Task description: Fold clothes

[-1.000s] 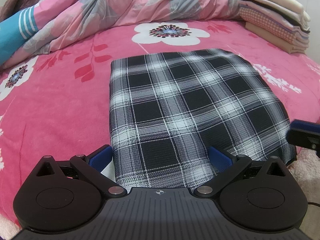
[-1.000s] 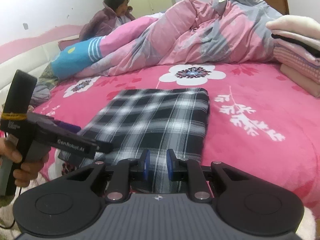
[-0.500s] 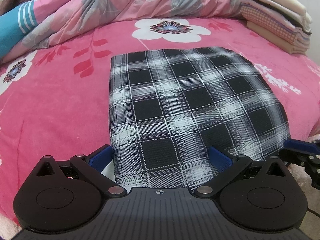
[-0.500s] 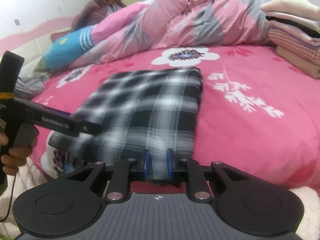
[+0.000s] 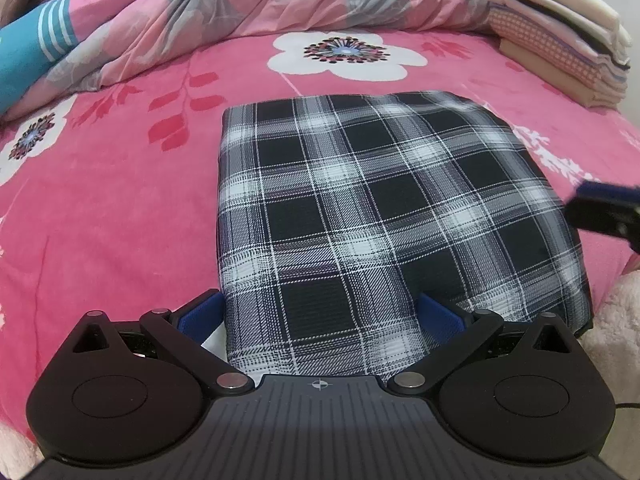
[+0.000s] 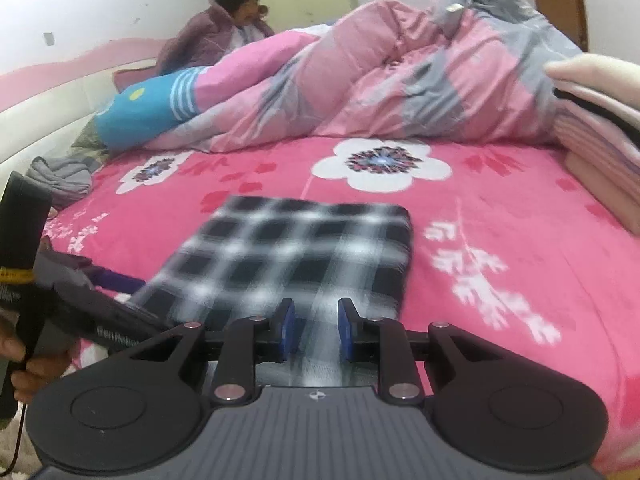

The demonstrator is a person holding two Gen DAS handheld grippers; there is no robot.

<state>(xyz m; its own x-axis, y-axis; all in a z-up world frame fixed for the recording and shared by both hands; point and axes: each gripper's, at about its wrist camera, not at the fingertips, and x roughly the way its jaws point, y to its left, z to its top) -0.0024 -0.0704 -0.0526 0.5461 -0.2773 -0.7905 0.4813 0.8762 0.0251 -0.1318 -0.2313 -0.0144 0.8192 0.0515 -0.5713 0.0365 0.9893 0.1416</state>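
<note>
The plaid garment (image 5: 372,216) is folded into a neat rectangle, lying flat on the pink bedsheet (image 5: 104,208) near the bed's front edge, with its near end hanging a bit over that edge. The stack of folded clothes (image 5: 560,52) sits at the far right corner, well apart from it.

The left gripper (image 5: 320,314) has its fingers spread wide, one on each side of the near hem, with cloth between them but nothing pinched. The right gripper (image 6: 316,334) has just been opening its jaws; its fingers are only narrowly apart, the near right edge of the cloth shows in the gap, and they don't look clamped on it.

My read: the folding is basically done, so this is either a last half-fold or a move to the stack. Either way, I'd grab the two near corners evenly, pinching all the layers and not just the top one, then lift both sides together so the rectangle doesn't skew or flop open. Go slow, because this fabric looks slippery.
</note>
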